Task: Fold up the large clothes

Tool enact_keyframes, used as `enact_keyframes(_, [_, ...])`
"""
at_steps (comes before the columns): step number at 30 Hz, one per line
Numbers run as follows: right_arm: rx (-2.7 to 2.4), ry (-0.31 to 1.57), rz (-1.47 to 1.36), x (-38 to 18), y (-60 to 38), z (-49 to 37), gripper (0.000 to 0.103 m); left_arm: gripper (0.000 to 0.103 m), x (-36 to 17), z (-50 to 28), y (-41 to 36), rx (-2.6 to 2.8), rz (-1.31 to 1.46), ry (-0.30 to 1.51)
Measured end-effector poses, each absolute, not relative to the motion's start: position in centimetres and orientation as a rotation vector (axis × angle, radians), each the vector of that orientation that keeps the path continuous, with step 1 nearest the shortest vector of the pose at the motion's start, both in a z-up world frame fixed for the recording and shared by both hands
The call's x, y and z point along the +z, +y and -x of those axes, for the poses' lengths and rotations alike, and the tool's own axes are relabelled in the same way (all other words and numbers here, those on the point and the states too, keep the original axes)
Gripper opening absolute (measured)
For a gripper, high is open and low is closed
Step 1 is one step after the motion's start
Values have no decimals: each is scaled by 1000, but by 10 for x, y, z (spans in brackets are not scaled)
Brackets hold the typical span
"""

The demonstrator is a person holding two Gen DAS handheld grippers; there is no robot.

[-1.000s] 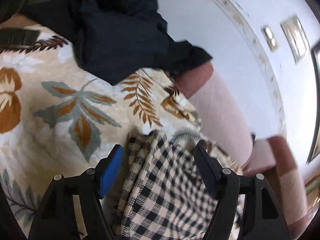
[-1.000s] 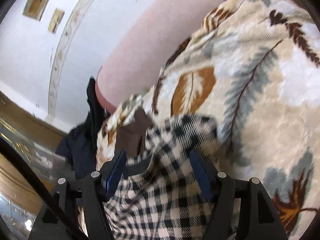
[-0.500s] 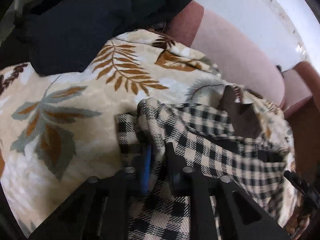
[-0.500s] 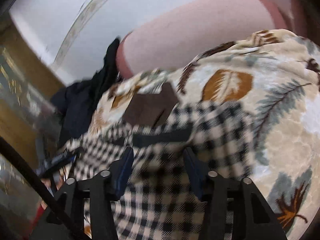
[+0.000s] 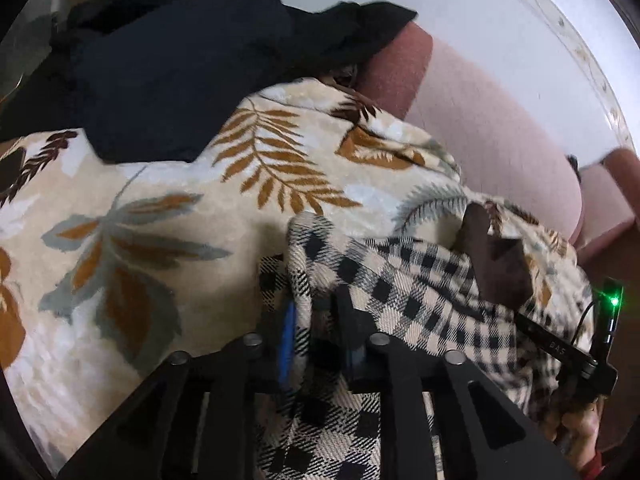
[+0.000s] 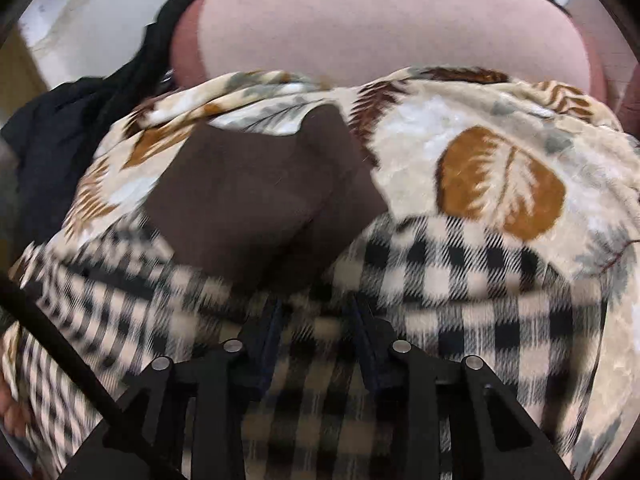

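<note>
A beige-and-black checked garment [image 5: 400, 280] with a brown lining patch [image 6: 256, 208] lies bunched on a leaf-print blanket [image 5: 160, 220]. My left gripper [image 5: 316, 312] pinches an upright fold of the checked cloth at its left edge. Its jaws are opening slightly, but the fold still sits tight between the pads. In the right wrist view the checked garment [image 6: 480, 280] covers the tips of my right gripper [image 6: 318, 312]. That gripper's jaws are closing with checked cloth between them, just below the brown patch, and the picture is blurred.
A dark navy garment [image 5: 160, 72] is heaped at the blanket's far left. Behind the blanket rises a pink sofa back [image 6: 380, 32] against a white wall [image 5: 480, 20]. The right tool's green light [image 5: 612, 302] and the hand holding it [image 5: 580, 432] show at the left view's lower right.
Both grippers came down onto the checked garment and narrowed around it. The left took a fold at the edge. The right swept sideways to the brown patch.
</note>
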State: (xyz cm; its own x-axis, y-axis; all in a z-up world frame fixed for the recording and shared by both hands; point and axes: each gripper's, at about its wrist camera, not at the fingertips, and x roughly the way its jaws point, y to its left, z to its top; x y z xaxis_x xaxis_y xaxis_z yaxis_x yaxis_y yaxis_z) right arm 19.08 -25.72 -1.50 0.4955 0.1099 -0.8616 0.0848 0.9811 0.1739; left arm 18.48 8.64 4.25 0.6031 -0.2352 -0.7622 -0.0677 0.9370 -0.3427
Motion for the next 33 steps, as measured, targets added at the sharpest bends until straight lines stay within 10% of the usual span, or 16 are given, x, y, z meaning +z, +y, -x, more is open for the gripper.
enact_keyframes(10, [10, 971, -382, 51, -331, -86, 63, 60, 71, -139, 115, -115, 413, 876])
enact_keyframes(22, [27, 1052, -377, 16, -358, 29, 70, 61, 23, -49, 81, -290, -11, 1046])
enact_keyframes(24, [59, 1087, -361, 4, -352, 35, 71, 39, 19, -42, 72, -271, -73, 1055])
enact_keyframes(25, [92, 1107, -371, -2, -350, 37, 69, 10, 18, -42, 69, -281, -79, 1063])
enact_keyframes(27, [162, 1127, -379, -6, -343, 39, 22, 5, 22, -43, 68, -277, -54, 1073])
enact_keyframes(33, [133, 1084, -410, 5, -362, 50, 14, 5, 33, -30, 65, -190, -100, 1050])
